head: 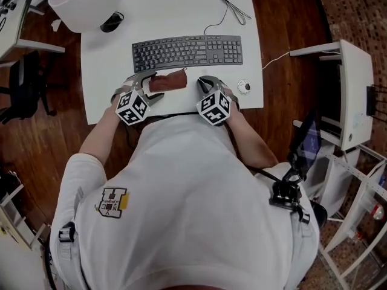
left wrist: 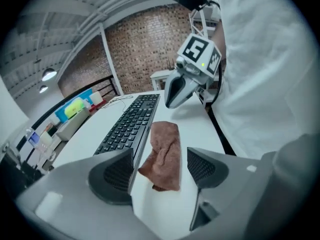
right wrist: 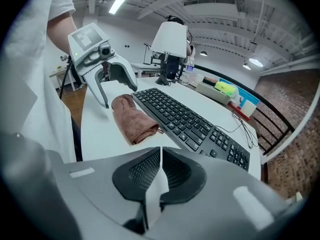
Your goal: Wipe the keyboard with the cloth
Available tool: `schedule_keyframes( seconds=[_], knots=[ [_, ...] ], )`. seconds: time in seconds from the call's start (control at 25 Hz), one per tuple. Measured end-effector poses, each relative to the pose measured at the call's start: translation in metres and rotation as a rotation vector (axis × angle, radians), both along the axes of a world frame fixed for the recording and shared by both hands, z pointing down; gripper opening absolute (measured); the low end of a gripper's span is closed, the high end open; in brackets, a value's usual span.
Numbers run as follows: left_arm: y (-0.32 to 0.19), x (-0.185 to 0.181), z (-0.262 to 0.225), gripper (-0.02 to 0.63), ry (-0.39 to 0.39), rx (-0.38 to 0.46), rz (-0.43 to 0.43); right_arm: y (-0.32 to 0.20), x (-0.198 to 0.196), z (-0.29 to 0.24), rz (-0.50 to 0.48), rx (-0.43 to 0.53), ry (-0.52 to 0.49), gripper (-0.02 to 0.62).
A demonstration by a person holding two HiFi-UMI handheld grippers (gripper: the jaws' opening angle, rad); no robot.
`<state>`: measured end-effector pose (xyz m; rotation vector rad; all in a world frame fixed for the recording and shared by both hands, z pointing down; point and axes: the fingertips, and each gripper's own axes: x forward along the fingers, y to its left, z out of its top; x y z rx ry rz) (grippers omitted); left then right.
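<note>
Here, cloth [head: 167, 81] on table [head: 109, 53], just beside keyboard [head: 187, 52].

Both grippers hover at the near edge of the table [head: 103, 71]. The left gripper [head: 144, 77] has its jaws spread, and the cloth [head: 169, 81] lies crumpled right at its tips, stretching off to its right toward the right gripper [head: 205, 81], whose jaws look pressed together with nothing in them. Just ahead of both sets of tips, past the cloth, the keyboard [head: 187, 52] runs crosswise and neither tool touches it. A small round object [head: 243, 87] lies just right of the right gripper, and a white lampshade [head: 84, 2] stands well ahead and left of the left one.
</note>
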<state>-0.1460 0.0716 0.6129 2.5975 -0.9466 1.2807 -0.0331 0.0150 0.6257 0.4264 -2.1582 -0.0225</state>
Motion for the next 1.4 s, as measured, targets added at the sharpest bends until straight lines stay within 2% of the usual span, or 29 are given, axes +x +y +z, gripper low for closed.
schedule_keyframes(
  seconds=[0.08,0.2,0.36,0.44,0.48,0.56,0.72,0.84,1.4],
  knots=[
    [0.010,-0.016,-0.005,0.334,0.032,0.010,-0.069,0.002,0.000,0.001,0.007,-0.006,-0.007,0.012],
    [0.036,-0.048,0.006,0.265,0.041,-0.015,-0.193,0.007,-0.001,0.003,0.022,-0.022,-0.039,0.012],
    [0.066,-0.082,0.034,0.118,0.014,-0.055,-0.365,0.015,0.005,0.010,0.049,-0.048,-0.071,0.012],
    [0.074,-0.089,0.043,0.016,-0.032,-0.037,-0.388,0.021,0.008,0.014,0.060,-0.066,-0.077,0.012],
    [0.077,-0.091,0.047,0.000,-0.049,-0.030,-0.391,0.024,0.009,0.016,0.065,-0.073,-0.078,0.011],
    [0.079,-0.092,0.050,0.000,-0.040,-0.024,-0.412,0.029,0.012,0.021,0.074,-0.083,-0.075,0.008],
    [0.079,-0.094,0.050,0.000,0.052,-0.020,-0.493,0.033,0.020,0.031,0.105,-0.100,-0.066,0.002],
    [0.078,-0.094,0.047,0.000,0.088,-0.014,-0.520,0.033,0.023,0.031,0.112,-0.101,-0.069,0.000],
    [0.077,-0.094,0.047,-0.001,0.100,-0.017,-0.517,0.033,0.023,0.032,0.099,-0.104,-0.087,0.000]
  ],
)
